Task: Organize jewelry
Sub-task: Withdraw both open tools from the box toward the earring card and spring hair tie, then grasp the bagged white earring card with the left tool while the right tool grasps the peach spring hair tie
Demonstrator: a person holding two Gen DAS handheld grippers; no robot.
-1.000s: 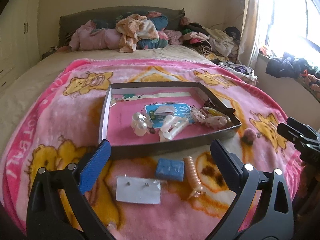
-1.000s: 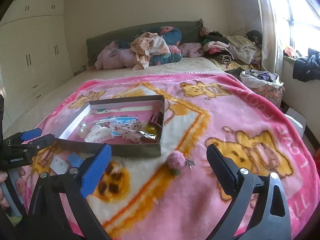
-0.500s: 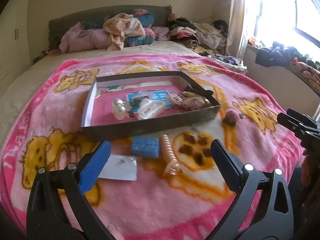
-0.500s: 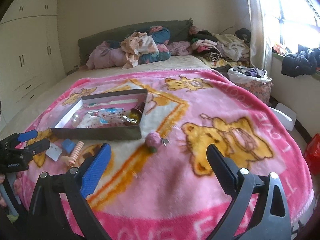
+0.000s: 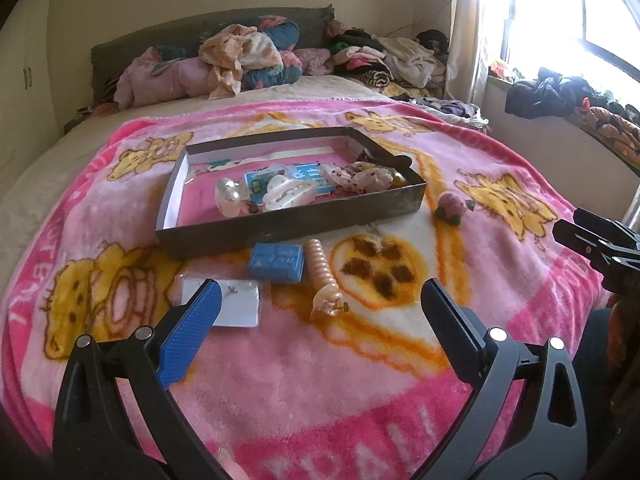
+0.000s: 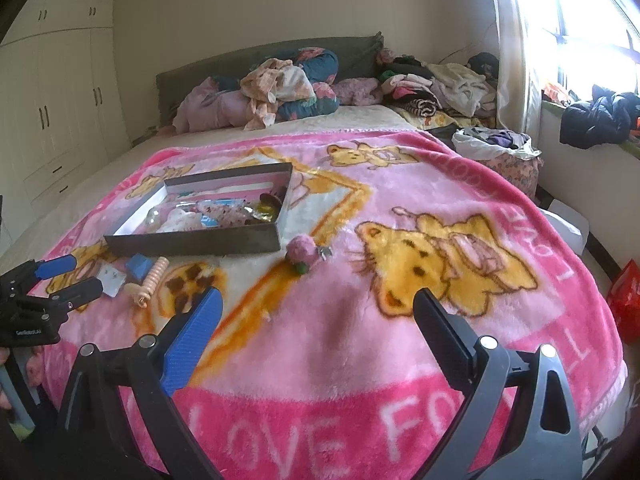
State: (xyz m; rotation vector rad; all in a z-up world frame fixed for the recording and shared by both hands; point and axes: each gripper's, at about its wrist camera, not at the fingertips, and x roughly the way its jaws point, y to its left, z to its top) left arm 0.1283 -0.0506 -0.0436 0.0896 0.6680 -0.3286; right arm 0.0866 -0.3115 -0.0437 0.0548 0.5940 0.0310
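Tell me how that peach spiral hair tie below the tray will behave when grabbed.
The spiral hair tie looks like coiled plastic, so probably springy and light. Its ribbed, rounded body may roll or slip between the fingers. On the soft blanket, it may sink when pressed.

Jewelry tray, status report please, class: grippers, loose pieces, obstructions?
Left hand-held gripper open, empty. Right hand-held gripper open, empty. Tray part filled; blue box, earring card, pink pompom outside on blanket. Nothing blocking.
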